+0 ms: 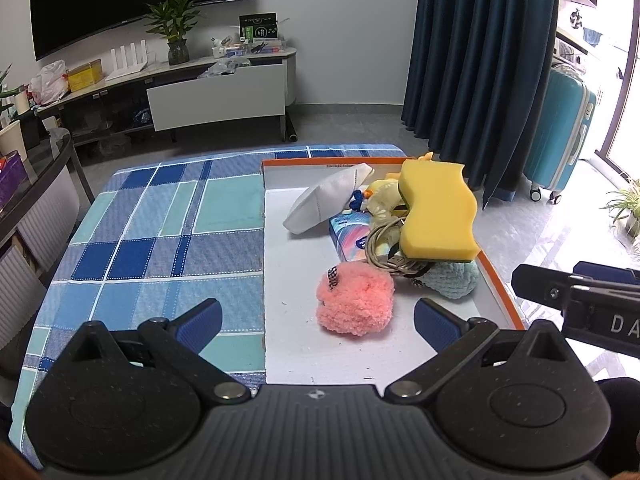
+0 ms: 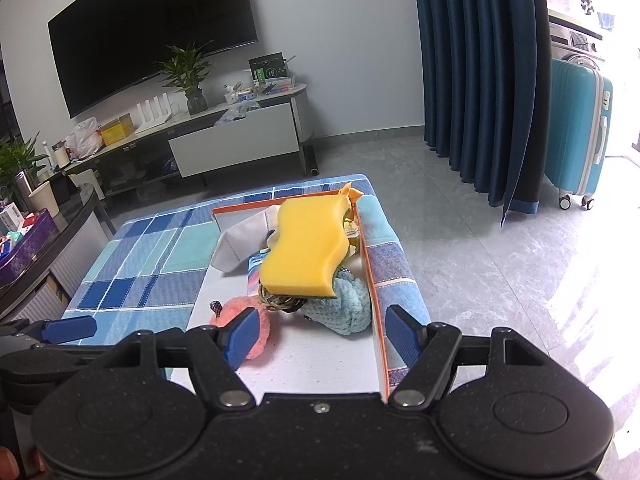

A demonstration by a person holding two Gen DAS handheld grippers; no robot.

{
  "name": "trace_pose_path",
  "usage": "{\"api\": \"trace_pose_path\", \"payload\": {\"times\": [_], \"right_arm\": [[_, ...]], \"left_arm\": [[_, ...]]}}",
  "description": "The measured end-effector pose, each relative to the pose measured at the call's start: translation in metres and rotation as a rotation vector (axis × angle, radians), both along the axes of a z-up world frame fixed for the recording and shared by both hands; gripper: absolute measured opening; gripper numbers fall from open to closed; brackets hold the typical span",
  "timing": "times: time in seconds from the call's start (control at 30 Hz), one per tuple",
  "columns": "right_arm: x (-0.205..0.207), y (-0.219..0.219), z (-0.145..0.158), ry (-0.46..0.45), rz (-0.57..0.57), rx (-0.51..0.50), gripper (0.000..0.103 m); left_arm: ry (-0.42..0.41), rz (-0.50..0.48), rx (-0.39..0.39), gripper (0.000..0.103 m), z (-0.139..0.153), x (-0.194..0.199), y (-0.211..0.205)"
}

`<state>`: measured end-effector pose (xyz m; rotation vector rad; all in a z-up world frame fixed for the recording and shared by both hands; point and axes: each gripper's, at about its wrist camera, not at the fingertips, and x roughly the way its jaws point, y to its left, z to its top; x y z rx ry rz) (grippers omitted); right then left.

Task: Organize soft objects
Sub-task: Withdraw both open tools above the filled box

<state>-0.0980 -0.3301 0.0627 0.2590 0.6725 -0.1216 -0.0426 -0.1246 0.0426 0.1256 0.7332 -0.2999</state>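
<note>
Left wrist view: the soft things are heaped in the far right corner of the orange-edged tray [image 1: 502,280] on the checked tabletop [image 1: 160,220], apparently gathered there. One yellow sponge [image 1: 438,216] tops one coiled cable [image 1: 384,248], one blue knit piece [image 1: 456,278], one tissue pack [image 1: 350,236], one white cloth [image 1: 324,200]; one pink pompom [image 1: 354,300] lies nearer. The left gripper [image 1: 318,324] and right gripper [image 2: 320,332] hang with jaws wide apart, holding nothing.

From where I sat, the yellow sponge [image 2: 306,250] hid most of the heap in the tray's [image 1: 502,280] far right corner, the tissue pack's [image 1: 350,236] print was too small to read, and the picture's edge cut off the right gripper [image 1: 576,292].
</note>
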Motion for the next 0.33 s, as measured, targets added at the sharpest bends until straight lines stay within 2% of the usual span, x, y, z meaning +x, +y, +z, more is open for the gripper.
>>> {"api": "trace_pose_path", "payload": {"times": [0.33], "right_arm": [[0.0009,-0.0009,0.0005,0.001,-0.008,-0.001,0.083]], "left_arm": [[0.006,0.002,-0.017,0.103,0.0008,0.0025,0.0021]]}}
